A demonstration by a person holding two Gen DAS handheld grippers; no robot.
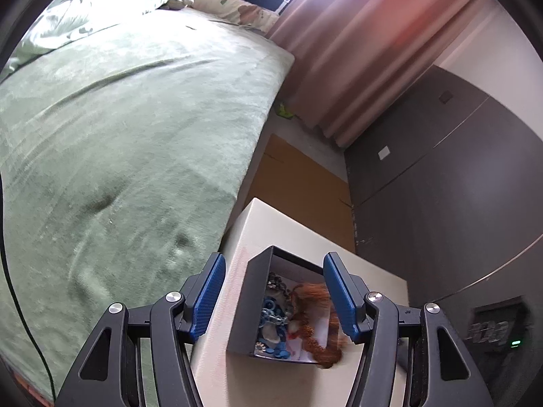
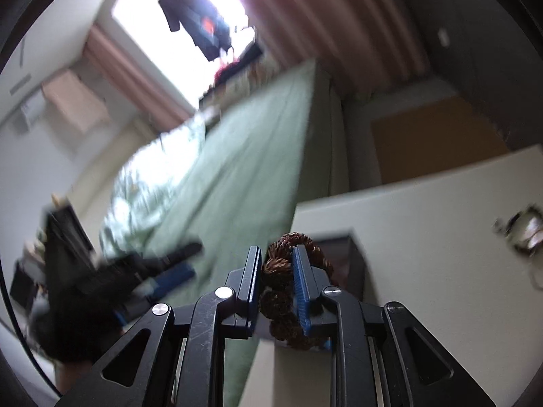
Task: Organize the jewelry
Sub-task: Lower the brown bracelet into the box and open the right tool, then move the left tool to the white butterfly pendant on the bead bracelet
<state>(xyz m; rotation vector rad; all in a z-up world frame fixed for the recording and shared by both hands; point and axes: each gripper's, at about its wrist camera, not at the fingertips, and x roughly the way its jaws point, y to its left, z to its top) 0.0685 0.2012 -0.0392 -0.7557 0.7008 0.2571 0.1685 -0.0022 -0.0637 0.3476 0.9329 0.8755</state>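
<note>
On a cream table [image 1: 288,234] stands a black box [image 1: 249,305], and I take this box as my landmark. Inside it lie blue beads [image 1: 271,308], a silver chain [image 1: 275,318] and some other small pieces that I cannot tell apart.

The left gripper [image 1: 274,295] hangs above the box with its blue pads [image 1: 208,295] spread wide, one on each side of the box, and holds nothing.

The right gripper [image 2: 277,271] is closed on a brown bracelet [image 2: 276,264] of rough round beads. The bracelet hangs between the pads, in front of the box. In the left wrist view the same bracelet [image 1: 314,318] is blurred at the box's right edge, partly over its rim.

To the right of the box, well apart on the table, lies a small shiny thing [image 2: 522,230], too blurred to name.

Left of the box is a bed [image 1: 118,135] with a green cover. Behind the box a brown carton [image 1: 298,176] lies on the floor, and further behind hangs a pink curtain [image 1: 356,51]. Right of the box stands a dark cabinet [image 1: 441,186] with a small white label [image 1: 384,152]; I cannot read any writing on it.
</note>
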